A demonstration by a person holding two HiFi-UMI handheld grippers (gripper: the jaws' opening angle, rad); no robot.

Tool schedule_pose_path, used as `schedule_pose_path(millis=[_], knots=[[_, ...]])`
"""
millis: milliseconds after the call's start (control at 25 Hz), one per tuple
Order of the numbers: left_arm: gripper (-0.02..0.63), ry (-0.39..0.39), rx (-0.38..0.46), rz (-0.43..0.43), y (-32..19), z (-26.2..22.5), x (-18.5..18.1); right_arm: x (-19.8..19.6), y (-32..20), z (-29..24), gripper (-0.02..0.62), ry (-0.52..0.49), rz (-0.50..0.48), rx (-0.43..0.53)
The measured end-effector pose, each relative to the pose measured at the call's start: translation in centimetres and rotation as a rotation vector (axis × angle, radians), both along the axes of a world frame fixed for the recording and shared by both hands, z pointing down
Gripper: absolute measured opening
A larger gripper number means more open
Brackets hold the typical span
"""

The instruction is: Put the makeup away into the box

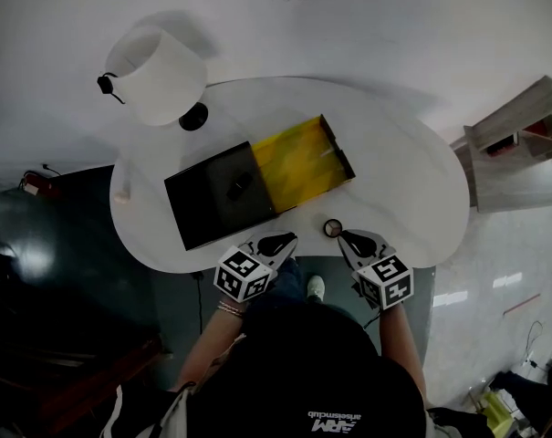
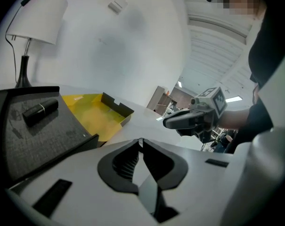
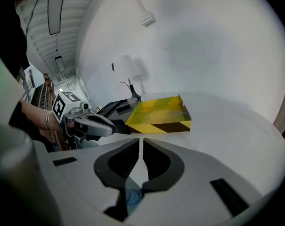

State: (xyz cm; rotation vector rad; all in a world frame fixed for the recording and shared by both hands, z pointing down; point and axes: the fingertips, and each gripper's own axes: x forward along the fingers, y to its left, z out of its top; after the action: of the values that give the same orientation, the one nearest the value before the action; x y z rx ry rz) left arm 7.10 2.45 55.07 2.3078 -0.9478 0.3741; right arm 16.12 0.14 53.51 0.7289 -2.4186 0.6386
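Yellow box (image 1: 298,162) sits pulled out on the white tabletop (image 1: 412,190), lipstick (image 1: 239,185) lying on its black cover (image 1: 203,213). My left tongs (image 1: 277,243) and right tongs (image 1: 353,241) are both pinched closed, empty, at my edge.

Box (image 1: 298,162) sits mid-desk (image 1: 403,190), tube (image 1: 239,186) on its lid (image 1: 203,210); lamp (image 1: 159,76) at 10 o'clock, compact (image 1: 332,228) at 4.

We find the glossy white kidney-shaped table (image 1: 412,190) evenly and brightly lit, while the dark floor (image 1: 57,245) left of it sinks into gloom. Right of the table, pale tiles (image 1: 494,286) carry small glare streaks. Both gripper views bend strongly and darken toward their corners; the head view curves too.
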Motion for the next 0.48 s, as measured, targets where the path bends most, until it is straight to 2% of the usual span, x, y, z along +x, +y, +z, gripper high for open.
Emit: schedule_pose_path(millis=[80,120,160,280,360,480], knots=[[0.021,0.005,-0.012,0.006,0.0,0.4,0.2,-0.2,-0.2,0.6,0.029,0.008,-0.001,-0.016],[0.021,0.004,-0.014,0.005,0.0,0.5,0.2,-0.3,-0.3,1.0,0.057,0.015,-0.002,-0.025],[0.021,0.002,-0.015,0.003,0.0,0.7,0.3,-0.3,-0.4,1.4,0.128,0.025,-0.003,-0.033],[0.033,-0.006,-0.028,-0.003,0.0,1.3,0.4,-0.5,-0.7,2.5,0.150,0.051,-0.010,-0.047],[0.146,-0.005,-0.056,0.002,0.2,2.0,0.6,-0.8,-0.7,3.3,0.166,0.066,-0.011,-0.059],[0.155,0.000,-0.089,0.015,0.3,2.8,0.7,-1.0,-0.5,4.7,0.192,0.108,-0.013,-0.097]])
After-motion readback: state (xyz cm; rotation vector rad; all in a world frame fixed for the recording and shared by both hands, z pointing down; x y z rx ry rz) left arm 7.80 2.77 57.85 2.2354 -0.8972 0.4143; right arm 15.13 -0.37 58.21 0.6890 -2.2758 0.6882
